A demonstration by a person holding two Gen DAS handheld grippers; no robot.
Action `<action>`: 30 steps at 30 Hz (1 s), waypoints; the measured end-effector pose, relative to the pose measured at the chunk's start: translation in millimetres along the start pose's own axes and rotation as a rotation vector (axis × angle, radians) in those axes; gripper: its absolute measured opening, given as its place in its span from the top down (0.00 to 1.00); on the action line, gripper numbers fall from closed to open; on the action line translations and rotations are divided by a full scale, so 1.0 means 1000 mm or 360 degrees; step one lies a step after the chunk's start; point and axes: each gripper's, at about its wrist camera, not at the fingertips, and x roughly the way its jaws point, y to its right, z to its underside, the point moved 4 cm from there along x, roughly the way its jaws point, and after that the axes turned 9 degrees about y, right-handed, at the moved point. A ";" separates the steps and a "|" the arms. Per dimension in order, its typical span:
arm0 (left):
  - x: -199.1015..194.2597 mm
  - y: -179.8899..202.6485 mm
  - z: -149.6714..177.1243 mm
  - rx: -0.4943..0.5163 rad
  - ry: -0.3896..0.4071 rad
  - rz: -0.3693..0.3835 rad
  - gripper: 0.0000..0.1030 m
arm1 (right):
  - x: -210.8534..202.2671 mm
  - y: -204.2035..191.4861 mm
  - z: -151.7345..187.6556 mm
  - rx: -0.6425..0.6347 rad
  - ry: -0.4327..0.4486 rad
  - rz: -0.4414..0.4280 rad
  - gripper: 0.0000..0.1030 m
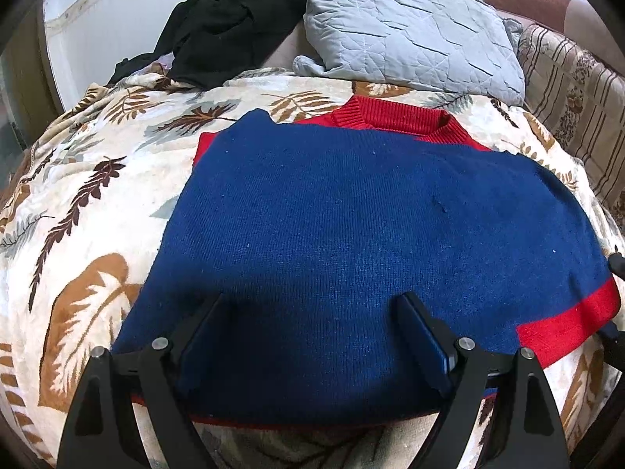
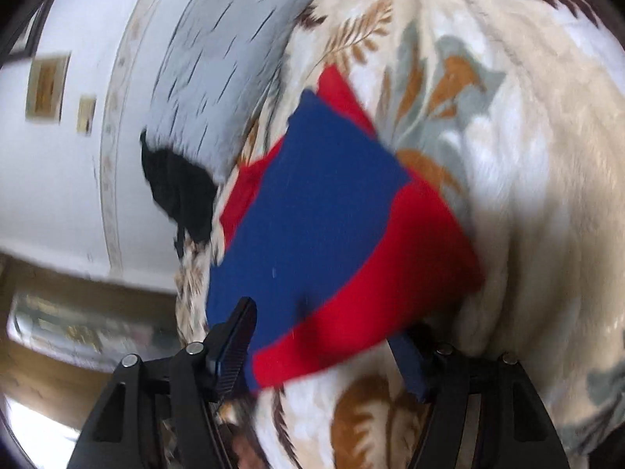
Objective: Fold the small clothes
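The left gripper (image 1: 312, 312) is hovering spread over the blue-and-red sweater (image 1: 351, 215); the right gripper (image 2: 328, 336) is straddling its near hem, jaws spread.

From my left camera the sweater (image 1: 351, 215) lies flat on the blanket (image 1: 97, 195) covering the bed. Behind it a pillow (image 1: 402, 27) leans, with a heap of clothes (image 1: 226, 27) to its left. My left tongs (image 1: 312, 312) sit over the sweater's near edge.
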 end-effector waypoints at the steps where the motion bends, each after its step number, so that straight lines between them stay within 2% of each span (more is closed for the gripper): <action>1: 0.000 0.000 0.000 -0.0005 0.0002 0.0000 0.15 | -0.001 0.000 -0.002 0.0018 0.0024 0.0008 0.31; 3: 0.000 0.000 0.001 -0.0002 0.0010 -0.0004 0.15 | 0.001 -0.004 -0.002 0.0003 0.0046 0.0023 0.32; 5: 0.000 0.001 0.001 0.0011 0.0021 -0.0011 0.15 | 0.002 -0.016 -0.007 -0.0106 0.0081 0.0055 0.34; 6: 0.000 0.001 0.001 0.0014 0.0027 -0.0013 0.15 | 0.002 -0.023 -0.007 -0.0177 0.0101 0.0078 0.44; 7: -0.001 0.001 0.002 0.0014 0.0030 -0.0014 0.15 | -0.001 -0.032 -0.008 -0.0279 0.0117 0.0105 0.49; 10: 0.000 0.000 0.001 0.0006 0.0033 -0.0013 0.15 | 0.005 -0.034 -0.011 -0.0407 0.0091 0.0205 0.49; 12: 0.000 0.000 0.001 0.0003 0.0038 -0.0008 0.15 | 0.014 -0.019 -0.010 -0.0318 0.0007 0.0267 0.45; 15: -0.001 0.000 0.000 -0.0007 0.0037 -0.0002 0.15 | 0.008 -0.019 -0.010 -0.0320 0.0034 0.0218 0.36; 20: -0.007 -0.006 -0.005 -0.0084 0.0081 0.0013 0.15 | 0.012 -0.022 -0.016 -0.0373 0.0043 0.0208 0.37; 21: -0.009 -0.007 -0.007 -0.0092 0.0099 -0.0003 0.15 | 0.015 -0.024 -0.017 -0.0429 0.0049 0.0245 0.48; 22: -0.011 -0.009 -0.009 -0.0097 0.0120 -0.0019 0.15 | 0.021 -0.023 -0.017 -0.0483 0.0033 0.0311 0.76; 23: -0.014 -0.010 -0.011 -0.0099 0.0141 -0.0030 0.15 | 0.023 -0.022 -0.017 -0.0494 0.0022 0.0341 0.80; 26: -0.018 -0.011 -0.017 -0.0111 0.0165 -0.0032 0.15 | 0.020 -0.020 -0.017 -0.0460 0.0013 0.0290 0.81; 27: -0.019 -0.009 -0.020 -0.0114 0.0161 -0.0023 0.15 | 0.017 -0.024 -0.017 -0.0476 0.0014 0.0246 0.77; 30: -0.027 -0.001 -0.035 -0.0150 0.0202 0.0048 0.15 | 0.008 -0.030 -0.023 -0.0461 0.0061 0.0169 0.75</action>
